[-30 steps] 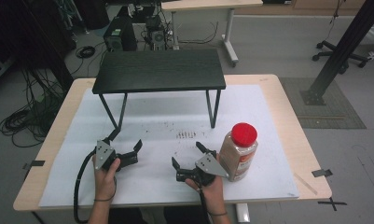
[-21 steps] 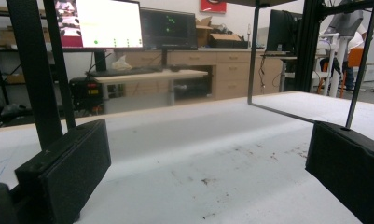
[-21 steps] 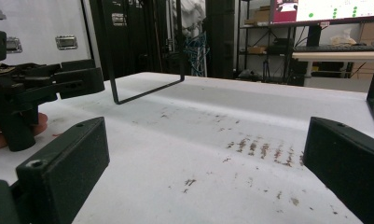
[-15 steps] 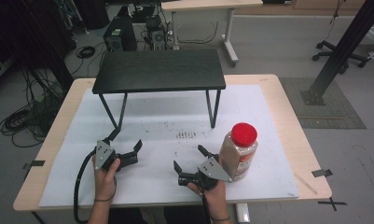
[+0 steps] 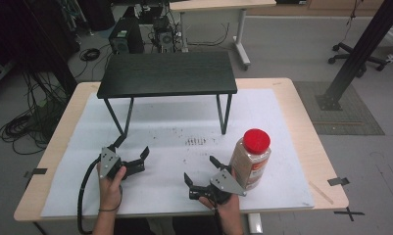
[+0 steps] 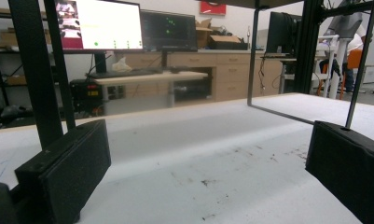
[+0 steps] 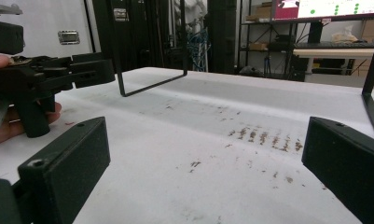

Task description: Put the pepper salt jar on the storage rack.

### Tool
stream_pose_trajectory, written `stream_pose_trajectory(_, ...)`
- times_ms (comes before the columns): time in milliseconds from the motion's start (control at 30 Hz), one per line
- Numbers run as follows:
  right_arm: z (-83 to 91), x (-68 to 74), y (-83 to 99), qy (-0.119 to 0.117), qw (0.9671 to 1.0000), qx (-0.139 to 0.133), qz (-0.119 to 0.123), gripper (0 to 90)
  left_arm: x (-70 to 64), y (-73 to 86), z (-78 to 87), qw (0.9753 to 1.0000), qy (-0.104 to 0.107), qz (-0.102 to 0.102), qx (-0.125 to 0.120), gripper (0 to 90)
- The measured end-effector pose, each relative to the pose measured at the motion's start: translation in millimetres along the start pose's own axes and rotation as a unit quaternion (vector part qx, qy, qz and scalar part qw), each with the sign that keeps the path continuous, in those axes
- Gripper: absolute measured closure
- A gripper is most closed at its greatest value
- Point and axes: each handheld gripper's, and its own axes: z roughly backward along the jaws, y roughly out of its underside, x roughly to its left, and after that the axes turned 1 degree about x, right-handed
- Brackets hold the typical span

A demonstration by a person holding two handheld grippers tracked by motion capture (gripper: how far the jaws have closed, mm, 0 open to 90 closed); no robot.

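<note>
Near the front edge of the white mat (image 5: pixel 282 112), my left gripper (image 5: pixel 132 149) is held open, with nothing between its jaws. My right gripper (image 5: pixel 200 170) is also open and empty, just left of a clear jar (image 5: pixel 250 164) of pale grains with a red lid (image 5: pixel 257 141); its grey plate almost touches the jar. In the left gripper view, my left gripper (image 6: pixel 208 161) faces bare mat and the thin black legs (image 6: pixel 253 51) of the stand. The right gripper view has my right gripper (image 7: pixel 208 156) low over the mat, pointing toward the hand-held left gripper (image 7: pixel 58 74).
A low black stand (image 5: pixel 167 73) on thin legs occupies the back half of the mat. A row of brown stains (image 5: pixel 196 142) marks the mat between the stand and the grippers. The wooden table edge (image 5: pixel 326 196) runs close behind the jar. Cables and desks lie beyond.
My right gripper has drifted slightly toward the front edge of the table, staying open beside the jar. The left gripper and the jar have not moved.
</note>
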Motion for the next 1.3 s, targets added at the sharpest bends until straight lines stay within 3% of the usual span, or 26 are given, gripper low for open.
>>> stream_pose_trajectory(1300, 48.0, 4.7, -11.8, 0.000, 1.0000, 0.002, -0.006, 1.6, -0.5, 0.1, 0.4, 1.0000, 0.000, -0.002, -0.003, 0.2)
